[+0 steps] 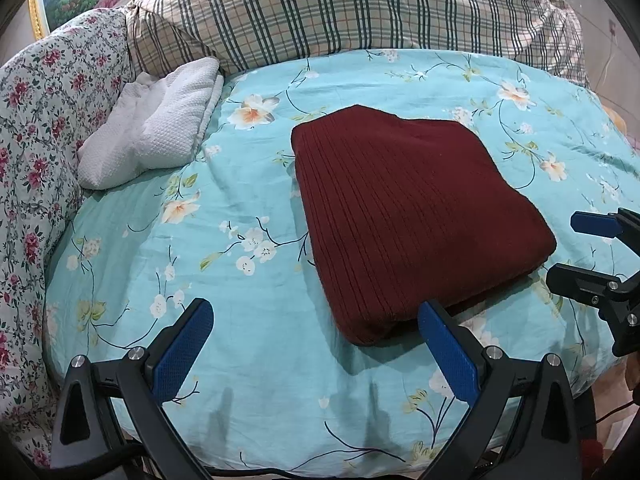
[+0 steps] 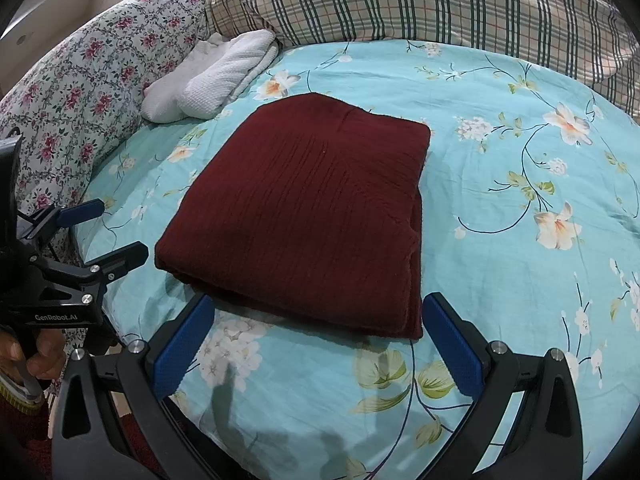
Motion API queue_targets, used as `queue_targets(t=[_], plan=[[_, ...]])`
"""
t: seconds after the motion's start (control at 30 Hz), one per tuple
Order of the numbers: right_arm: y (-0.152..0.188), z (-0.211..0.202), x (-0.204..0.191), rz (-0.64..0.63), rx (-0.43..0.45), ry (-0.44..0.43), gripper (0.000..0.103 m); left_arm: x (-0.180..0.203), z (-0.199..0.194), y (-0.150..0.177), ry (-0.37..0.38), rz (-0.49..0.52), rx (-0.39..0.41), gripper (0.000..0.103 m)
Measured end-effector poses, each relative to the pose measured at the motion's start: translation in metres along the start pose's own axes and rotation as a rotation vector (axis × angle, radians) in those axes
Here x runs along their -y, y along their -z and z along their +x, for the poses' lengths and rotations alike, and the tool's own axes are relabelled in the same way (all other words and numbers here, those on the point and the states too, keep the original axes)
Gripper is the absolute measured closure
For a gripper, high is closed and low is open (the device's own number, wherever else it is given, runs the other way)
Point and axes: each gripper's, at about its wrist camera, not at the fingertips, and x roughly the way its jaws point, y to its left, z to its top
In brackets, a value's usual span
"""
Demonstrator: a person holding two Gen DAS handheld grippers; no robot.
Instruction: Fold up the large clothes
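Your maroon sweater [image 1: 416,216] lies folded square on the bed [image 1: 248,400] — folding looks done. Both left tongs [image 1: 316,344] and right tongs [image 2: 320,344] hang spread, empty — next, probably just tidy the edges.

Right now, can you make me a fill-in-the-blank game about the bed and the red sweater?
1. The folded sweater is dark ____.
2. Both the left claw and the right claw are ____, holding nothing.
3. The white towel lies bunched next to the ____ pillow.
4. The turquoise bedsheet is printed with ____.

Missing words: red; open; plaid; flowers
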Motion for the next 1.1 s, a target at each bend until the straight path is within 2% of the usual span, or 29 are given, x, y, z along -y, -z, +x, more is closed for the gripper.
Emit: queue_targets(t=[1.1], plan=[[-0.013, -0.003, 0.0, -0.01, 0.009, -0.014, 0.0, 0.001, -0.003, -0.012, 0.005, -0.002, 0.006, 0.001]])
